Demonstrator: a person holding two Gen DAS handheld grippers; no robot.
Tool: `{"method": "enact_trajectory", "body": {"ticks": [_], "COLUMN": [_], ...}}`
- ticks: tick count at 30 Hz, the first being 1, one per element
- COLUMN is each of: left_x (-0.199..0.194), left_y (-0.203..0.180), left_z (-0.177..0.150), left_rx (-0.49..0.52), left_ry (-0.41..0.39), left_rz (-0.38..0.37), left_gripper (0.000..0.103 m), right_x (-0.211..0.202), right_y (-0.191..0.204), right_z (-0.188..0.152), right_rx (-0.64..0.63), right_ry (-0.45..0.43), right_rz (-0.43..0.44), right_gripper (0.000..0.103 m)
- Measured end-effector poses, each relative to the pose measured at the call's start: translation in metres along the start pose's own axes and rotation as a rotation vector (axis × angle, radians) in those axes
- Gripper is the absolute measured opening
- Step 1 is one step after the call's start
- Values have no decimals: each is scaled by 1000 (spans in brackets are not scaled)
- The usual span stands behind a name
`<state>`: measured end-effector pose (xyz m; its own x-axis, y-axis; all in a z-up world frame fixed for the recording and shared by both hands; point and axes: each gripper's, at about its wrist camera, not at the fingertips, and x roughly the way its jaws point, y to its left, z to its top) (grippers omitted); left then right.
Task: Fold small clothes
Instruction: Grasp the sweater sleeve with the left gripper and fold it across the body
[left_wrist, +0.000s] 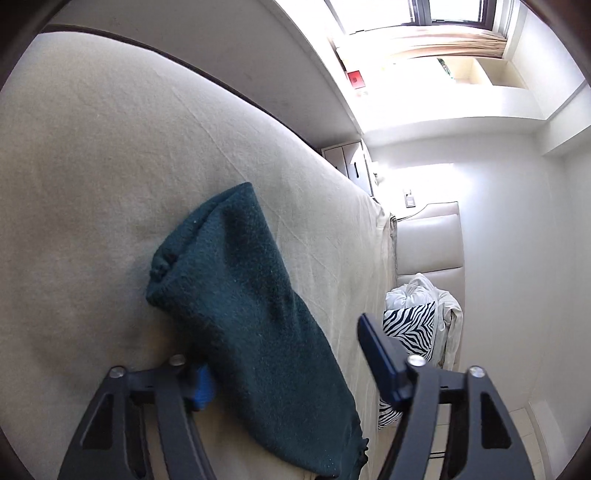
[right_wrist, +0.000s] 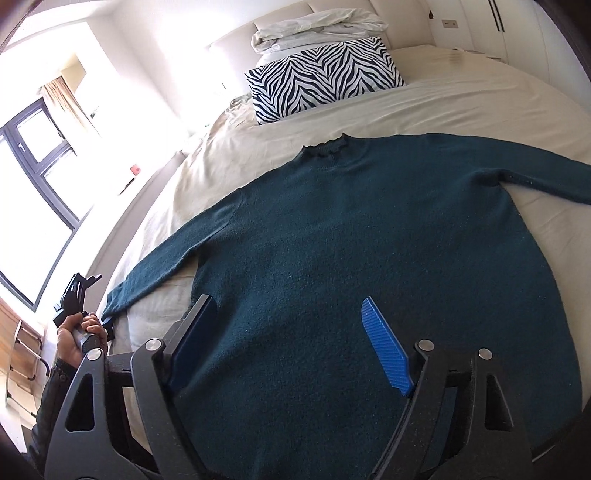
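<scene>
A dark teal sweater (right_wrist: 369, 258) lies flat, front up, on the bed (right_wrist: 461, 99), sleeves spread. The left gripper (left_wrist: 284, 373) has the left sleeve (left_wrist: 240, 295) running between its jaws, which stand apart with no pad visibly pressing the knit. The right gripper (right_wrist: 295, 343) hangs over the lower body, jaws apart and empty. A clean fold probably means pinching the cuff squarely, then carrying the sleeve straight across the chest without dragging the body.

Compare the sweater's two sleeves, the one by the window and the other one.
The window-side sleeve slants down to the bed edge, cuff in view; the far sleeve runs out of frame, cuff hidden. The left gripper straddles the window-side sleeve, jaws open; no gripper is at the far sleeve. Both lie flat, spread out.
</scene>
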<state>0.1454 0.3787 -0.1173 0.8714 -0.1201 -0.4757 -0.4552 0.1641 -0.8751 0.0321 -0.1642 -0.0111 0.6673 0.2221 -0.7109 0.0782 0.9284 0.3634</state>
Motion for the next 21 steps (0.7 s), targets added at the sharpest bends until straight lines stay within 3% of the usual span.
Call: {"method": "enact_trajectory", "body": {"ticks": [2, 4, 7, 10, 13, 15, 17, 19, 21], "left_x": [11, 16, 23, 39, 65, 86, 105, 120, 122], "left_y": [0, -22, -88, -164, -223, -226, -206, -180, -158], "left_z": [3, -4, -43, -124, -254, -340, -408, -449, -466], "left_rx": [-22, 77, 363, 718, 1182, 1451, 1634, 1739, 1780], "left_ry": [16, 0, 6, 55, 102, 114, 161, 236, 260], "left_rz": [65, 103, 117, 114, 146, 184, 225, 258, 284], "left_gripper": [7, 7, 7, 8, 8, 14, 22, 36, 59], "right_x": [5, 8, 10, 9, 8, 6, 5, 9, 17], "right_y": [-7, -16, -35, -58, -84, -102, -119, -137, -153], "right_z": [-1, -2, -1, 0, 4, 8, 14, 19, 25], "right_rx": [16, 28, 58, 112, 175, 213, 246, 269, 305], "right_ry": [7, 11, 5, 0, -12, -24, -29, -16, 3], "right_rz": [4, 6, 3, 3, 5, 2, 6, 0, 12], "right_gripper": [75, 72, 72, 72, 72, 72, 72, 72, 72]}}
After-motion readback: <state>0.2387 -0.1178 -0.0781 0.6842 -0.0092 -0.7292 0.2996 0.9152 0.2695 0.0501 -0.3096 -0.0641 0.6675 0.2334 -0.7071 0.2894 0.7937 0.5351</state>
